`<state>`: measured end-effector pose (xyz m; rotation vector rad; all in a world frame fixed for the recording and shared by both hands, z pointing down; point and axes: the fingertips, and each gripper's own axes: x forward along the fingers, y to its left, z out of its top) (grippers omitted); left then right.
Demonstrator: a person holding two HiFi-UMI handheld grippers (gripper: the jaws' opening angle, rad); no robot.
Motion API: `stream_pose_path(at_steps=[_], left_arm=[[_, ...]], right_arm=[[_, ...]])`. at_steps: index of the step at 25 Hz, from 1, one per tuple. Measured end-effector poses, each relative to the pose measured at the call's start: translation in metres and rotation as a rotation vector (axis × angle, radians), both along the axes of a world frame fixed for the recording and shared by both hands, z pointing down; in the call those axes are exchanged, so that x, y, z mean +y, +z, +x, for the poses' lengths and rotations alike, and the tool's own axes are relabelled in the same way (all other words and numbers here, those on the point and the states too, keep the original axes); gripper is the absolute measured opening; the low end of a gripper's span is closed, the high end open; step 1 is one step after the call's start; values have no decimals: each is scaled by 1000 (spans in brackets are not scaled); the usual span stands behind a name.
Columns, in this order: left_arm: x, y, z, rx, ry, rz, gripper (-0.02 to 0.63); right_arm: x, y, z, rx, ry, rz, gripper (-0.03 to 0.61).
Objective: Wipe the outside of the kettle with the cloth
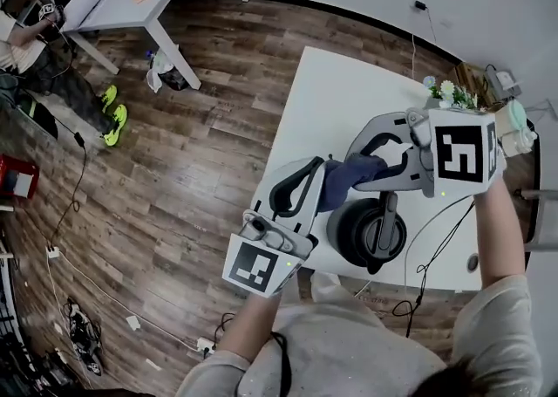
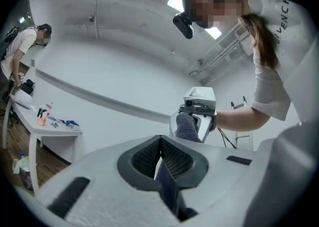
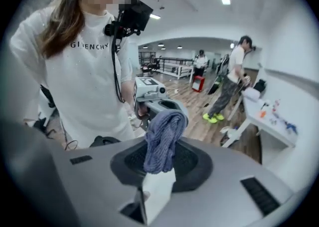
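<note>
Both grippers are closed on the cloth (image 1: pixel 347 179), which is stretched between them. At the left gripper (image 2: pixel 160 152), the jaws are pressed together, and a thin dark-blue fold of fabric is pinched in the seam between the pads. At the right gripper (image 3: pixel 160 160), the jaws are clamped on the base of a bunched blue fold, which stands up out of them and droops at its top; a white tab is seen just below the bunch, at the near end of the jaws. In the head view, the two grippers are pointed toward each other above the near part of the white table (image 1: pixel 349 99). The kettle (image 1: pixel 368 229) is stood upright on this table near its front edge, seen from above as a dark round body with a grey handle across it. The cloth is located just above and to the left of the kettle; contact between them cannot be confirmed. A dark cable (image 1: pixel 423 269) is draped over the table's front edge.
</note>
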<state>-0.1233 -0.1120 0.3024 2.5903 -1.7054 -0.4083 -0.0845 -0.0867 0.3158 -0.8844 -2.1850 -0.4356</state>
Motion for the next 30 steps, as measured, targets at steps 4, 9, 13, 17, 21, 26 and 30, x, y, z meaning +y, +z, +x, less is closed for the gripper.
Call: stream_pose_path(at_steps=[4, 9, 13, 17, 21, 26, 30], left_arm=[[11, -38, 23, 47, 105, 46, 6], [32, -18, 59, 115, 268, -32, 6], [48, -10, 78, 135, 294, -55, 6], [52, -9, 78, 144, 263, -66, 6], [51, -12, 88, 120, 244, -68, 6], [57, -11, 99, 122, 232, -77, 6], [61, -9, 98, 115, 218, -85, 6]], right_arm=[[12, -32, 24, -230, 180, 143, 72], [73, 1, 68, -211, 143, 156, 72], [107, 6, 95, -237, 92, 74, 72], [113, 9, 132, -220, 111, 18, 72], [79, 2, 157, -290, 251, 32, 72], [21, -13, 144, -520, 546, 39, 72], [4, 2, 149, -485, 658, 119, 72]])
